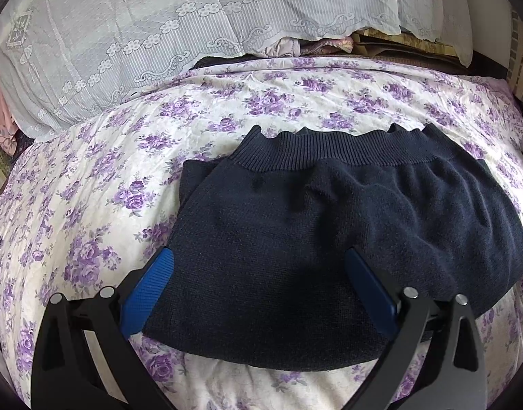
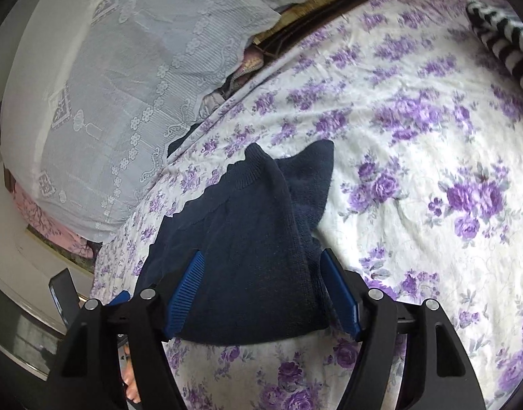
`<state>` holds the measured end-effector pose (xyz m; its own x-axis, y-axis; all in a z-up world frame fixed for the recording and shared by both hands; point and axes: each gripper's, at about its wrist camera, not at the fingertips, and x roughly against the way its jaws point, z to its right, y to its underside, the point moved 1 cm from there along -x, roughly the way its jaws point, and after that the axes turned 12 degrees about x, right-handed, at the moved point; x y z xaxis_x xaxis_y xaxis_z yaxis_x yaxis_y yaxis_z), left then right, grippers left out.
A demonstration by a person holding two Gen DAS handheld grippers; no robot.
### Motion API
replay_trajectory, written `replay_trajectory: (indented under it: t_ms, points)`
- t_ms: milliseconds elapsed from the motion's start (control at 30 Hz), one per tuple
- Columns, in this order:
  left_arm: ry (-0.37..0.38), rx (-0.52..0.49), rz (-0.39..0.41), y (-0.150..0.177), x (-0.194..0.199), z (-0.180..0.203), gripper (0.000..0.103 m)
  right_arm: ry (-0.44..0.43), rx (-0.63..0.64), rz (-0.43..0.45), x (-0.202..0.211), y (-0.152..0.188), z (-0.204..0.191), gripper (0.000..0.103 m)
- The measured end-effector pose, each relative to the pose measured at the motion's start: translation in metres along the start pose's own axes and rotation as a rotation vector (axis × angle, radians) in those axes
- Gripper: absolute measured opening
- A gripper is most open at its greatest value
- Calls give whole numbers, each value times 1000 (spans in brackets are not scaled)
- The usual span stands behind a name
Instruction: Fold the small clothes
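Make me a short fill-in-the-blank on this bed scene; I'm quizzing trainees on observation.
1. The navy knit garment lies on a bedspread printed with ____ flowers.
2. Its ribbed waistband points toward the ____ cloth.
3. A black-and-white ____ garment lies apart.

Missing: purple; lace; striped

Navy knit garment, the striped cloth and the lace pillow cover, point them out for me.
navy knit garment (image 1: 312,239), left wrist view, middle of its body
striped cloth (image 2: 500,37), right wrist view, its stripes
lace pillow cover (image 1: 159,34), left wrist view, patterned face
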<state>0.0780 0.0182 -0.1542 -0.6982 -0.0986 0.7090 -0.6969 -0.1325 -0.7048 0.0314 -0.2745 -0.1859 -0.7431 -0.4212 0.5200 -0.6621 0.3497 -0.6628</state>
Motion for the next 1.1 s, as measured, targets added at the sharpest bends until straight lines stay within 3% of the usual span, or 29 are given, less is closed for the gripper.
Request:
replay_trajectory:
  t_ms: [400,600,733,900,1000,1100]
  points:
    - [21,37,-62,1,-17,-10,98,-4,-43,-28,-7,2,12,71]
    - [183,105,-101,-5,4,-8,98,-4,-61,-10,-1,-7,23,71]
    - [116,54,-109,2,-7,1,98,-33,-107,-10,0,-8,34,71]
    - [110,53,-108,4,-10,0,99,-66,-103,-23,-9,-17,34,71]
    - [184,90,-79,0,7,2,98,-96,-115,-57,-27,-26,40,71]
    - [197,87,-87,-2,12,15,98,-101,-89,-72,-41,-35,40,71]
